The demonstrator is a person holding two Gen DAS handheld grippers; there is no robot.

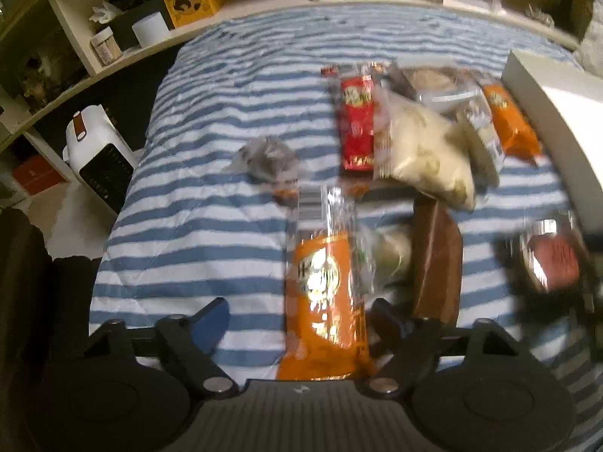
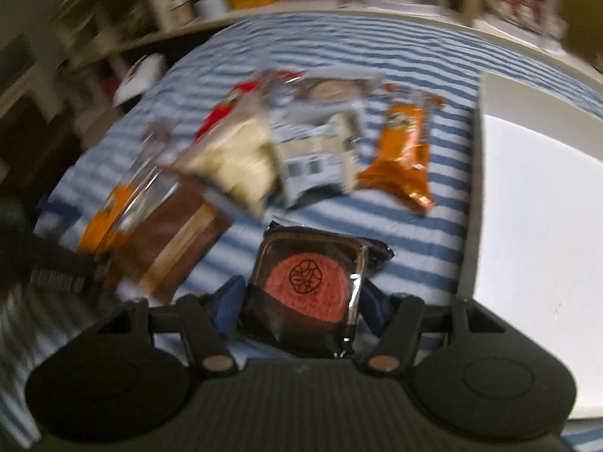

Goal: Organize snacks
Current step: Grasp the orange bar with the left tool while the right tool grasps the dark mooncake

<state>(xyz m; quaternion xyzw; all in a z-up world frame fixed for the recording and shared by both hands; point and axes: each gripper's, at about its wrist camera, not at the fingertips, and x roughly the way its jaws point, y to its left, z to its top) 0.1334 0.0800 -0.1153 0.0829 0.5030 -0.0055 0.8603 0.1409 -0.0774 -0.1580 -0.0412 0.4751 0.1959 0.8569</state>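
Left gripper (image 1: 299, 320): stands partly open and points steeply down over the near end of the orange packet (image 1: 324, 293), with one blue pad (image 1: 215, 324) clear of the wrapper's left edge and the other finger close against its right edge, so straddles but does not yet clamp. Seems lined up along the packet's length so the jaws can close across its narrow width. Right gripper (image 2: 301, 297): sits about half open around the dark packet with the red round cake (image 2: 305, 282), both blue pads against the wrapper's sides, which looks like a hold, though blur leaves how firm it is uncertain. Takes that packet across its flat sides, probably so the tray inside stays level. Lying near the front edge of the striped cloth (image 1: 188, 245): both packets, the orange one left of the brown packet (image 1: 437, 260), the dark one right of it. Heaped toward the middle and overlapping: red packet (image 1: 356, 124), pale bag of chips (image 1: 426, 150), second orange packet (image 1: 508, 120); apart on the left, a crumpled grey wrapper (image 1: 267, 158). Along the cloth's right edge: white box (image 2: 527, 188), just beside the dark packet and probably where the sorted snacks go, which would explain working the nearest, loose items first.
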